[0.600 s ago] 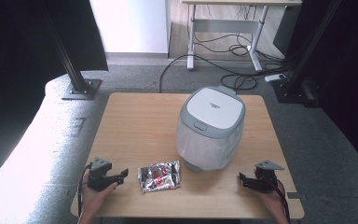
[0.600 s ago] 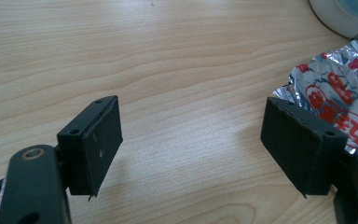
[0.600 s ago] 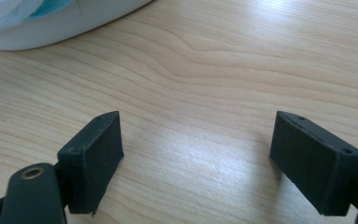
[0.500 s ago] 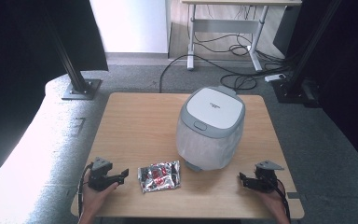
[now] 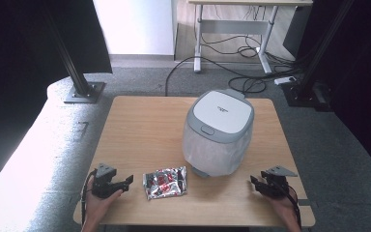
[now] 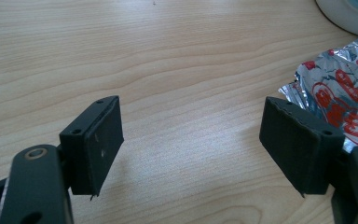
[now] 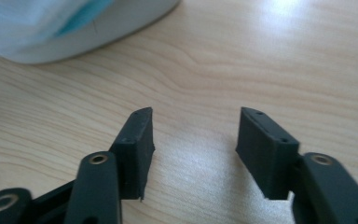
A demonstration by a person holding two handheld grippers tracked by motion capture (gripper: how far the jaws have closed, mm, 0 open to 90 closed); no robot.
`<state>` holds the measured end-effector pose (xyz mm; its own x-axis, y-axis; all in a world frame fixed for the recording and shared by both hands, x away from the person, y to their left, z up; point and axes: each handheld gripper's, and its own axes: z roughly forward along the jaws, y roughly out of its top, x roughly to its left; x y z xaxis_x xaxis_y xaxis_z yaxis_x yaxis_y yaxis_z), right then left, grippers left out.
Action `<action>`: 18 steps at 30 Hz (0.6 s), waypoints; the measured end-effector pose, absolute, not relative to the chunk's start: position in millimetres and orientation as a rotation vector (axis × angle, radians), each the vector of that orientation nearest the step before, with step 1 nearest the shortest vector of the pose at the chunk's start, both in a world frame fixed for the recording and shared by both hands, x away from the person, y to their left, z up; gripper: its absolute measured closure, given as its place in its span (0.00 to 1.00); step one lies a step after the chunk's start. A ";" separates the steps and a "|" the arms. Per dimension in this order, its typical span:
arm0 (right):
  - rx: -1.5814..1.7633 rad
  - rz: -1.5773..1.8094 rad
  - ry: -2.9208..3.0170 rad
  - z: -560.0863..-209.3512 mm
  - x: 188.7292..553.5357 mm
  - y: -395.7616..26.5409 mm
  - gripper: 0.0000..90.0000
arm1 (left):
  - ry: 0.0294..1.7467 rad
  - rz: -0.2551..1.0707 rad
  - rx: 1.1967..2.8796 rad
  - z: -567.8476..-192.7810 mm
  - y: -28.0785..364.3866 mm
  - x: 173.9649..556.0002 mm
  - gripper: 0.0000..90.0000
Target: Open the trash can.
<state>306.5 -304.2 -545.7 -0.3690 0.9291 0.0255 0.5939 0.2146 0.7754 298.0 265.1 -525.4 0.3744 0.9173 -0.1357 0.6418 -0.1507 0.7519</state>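
Daylight floods the far doorway and blows out the floor at left. The table is evenly lit, its shadows soft. The foil packet glints; near jaws blur.

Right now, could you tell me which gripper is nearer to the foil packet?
Left. The left gripper sits just beside the foil packet, apart from it; the right gripper is beyond the bin.

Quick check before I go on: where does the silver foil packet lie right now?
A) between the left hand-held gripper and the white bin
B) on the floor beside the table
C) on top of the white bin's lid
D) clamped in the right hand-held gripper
A: the high view shows the foil packet flat on the table, between the left hand-held gripper and the white bin, ungripped.
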 end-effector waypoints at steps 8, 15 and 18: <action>1.356 1.081 2.030 -528.8 301.1 -307.8 0.85 | 1.335 0.467 1.880 -527.6 265.2 297.6 0.25; 1.301 1.180 2.031 -512.2 296.6 -307.5 0.99 | 1.358 0.439 1.876 -525.0 264.1 297.9 0.24; 1.265 1.211 2.042 -505.4 295.4 -306.0 1.00 | 1.357 0.434 1.882 -525.9 263.4 297.7 0.24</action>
